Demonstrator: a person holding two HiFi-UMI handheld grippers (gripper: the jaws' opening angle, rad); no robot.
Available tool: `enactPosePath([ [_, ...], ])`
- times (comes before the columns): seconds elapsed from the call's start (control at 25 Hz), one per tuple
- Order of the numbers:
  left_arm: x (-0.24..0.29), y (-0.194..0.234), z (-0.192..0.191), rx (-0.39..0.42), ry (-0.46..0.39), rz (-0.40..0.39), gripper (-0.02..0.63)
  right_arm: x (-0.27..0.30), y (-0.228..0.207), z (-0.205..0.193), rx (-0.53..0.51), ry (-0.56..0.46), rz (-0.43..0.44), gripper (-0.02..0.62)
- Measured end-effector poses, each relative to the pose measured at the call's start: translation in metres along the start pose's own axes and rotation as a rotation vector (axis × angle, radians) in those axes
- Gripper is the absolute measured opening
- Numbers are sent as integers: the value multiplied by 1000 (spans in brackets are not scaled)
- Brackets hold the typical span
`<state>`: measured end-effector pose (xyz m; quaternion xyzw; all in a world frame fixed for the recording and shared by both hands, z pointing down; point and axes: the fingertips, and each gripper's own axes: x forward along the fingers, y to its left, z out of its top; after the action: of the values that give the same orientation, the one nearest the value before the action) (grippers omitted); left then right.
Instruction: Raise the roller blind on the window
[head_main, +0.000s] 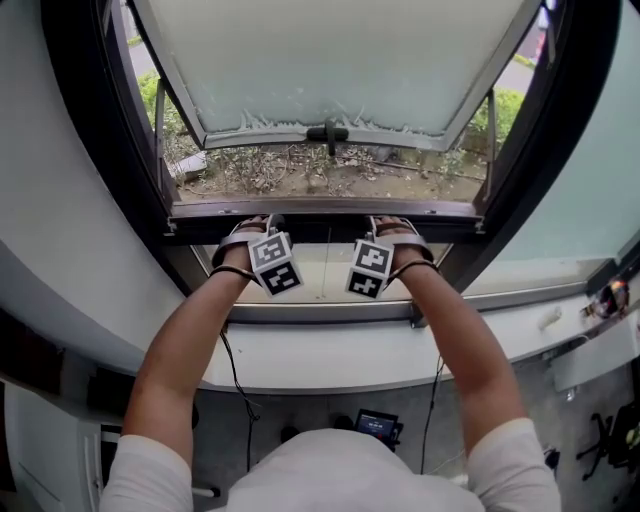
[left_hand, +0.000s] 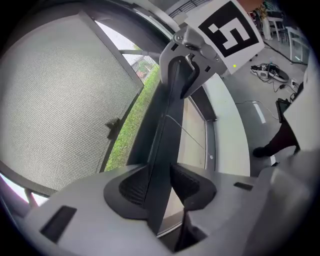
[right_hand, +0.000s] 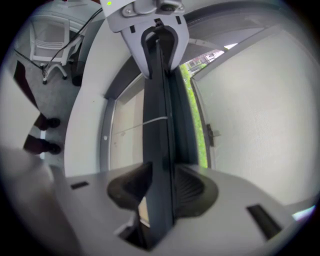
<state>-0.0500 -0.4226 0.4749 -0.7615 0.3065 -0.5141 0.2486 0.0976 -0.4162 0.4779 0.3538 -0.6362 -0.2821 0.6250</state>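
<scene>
Here both claws pinch the long dark flat rail of the roller blind (head_main: 322, 228), which runs across the window opening just beyond the far edge of the white curved window sill (head_main: 330, 362). The left gripper (head_main: 252, 224) clamps the rail left of its middle, ribbed pads pressed against both faces. The right gripper (head_main: 392, 226) grips it the same way right of the middle, near the other. Between rail and sill lies a pale beige panel (head_main: 325, 272) crossed by a thin cord (head_main: 322, 262). Beyond the rail a frosted glass sash (head_main: 330, 60) with a black handle (head_main: 328, 131) stands tilted outward over leaf-strewn ground (head_main: 300, 172). Below the sill's near edge, the grey floor (head_main: 290, 410) carries black cables (head_main: 236, 375) and a small lit screen (head_main: 378, 424).
</scene>
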Motion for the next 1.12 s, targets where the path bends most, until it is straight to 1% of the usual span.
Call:
enactPosePath([
  [0.12,-1,0,1,-20,-8,-15,147,-1,-1,0,6,-5,13,140],
  [0.44,-15,13,6,-27,-46,-27,147,-13,-17,2,28,-23,5,140],
  [0.6,-26,27,13,-26,-80,4,147,-22,-33,3,25,-38,-40,140],
  [0.76,-41,49,23,-28,-115,31,147,-37,-60,5,53,-70,-108,140],
  [0.92,-51,58,27,-28,-122,27,147,-46,-72,6,63,-83,-124,140],
  [1.12,-61,71,34,-24,-140,58,147,-55,-87,7,54,-99,-173,140],
])
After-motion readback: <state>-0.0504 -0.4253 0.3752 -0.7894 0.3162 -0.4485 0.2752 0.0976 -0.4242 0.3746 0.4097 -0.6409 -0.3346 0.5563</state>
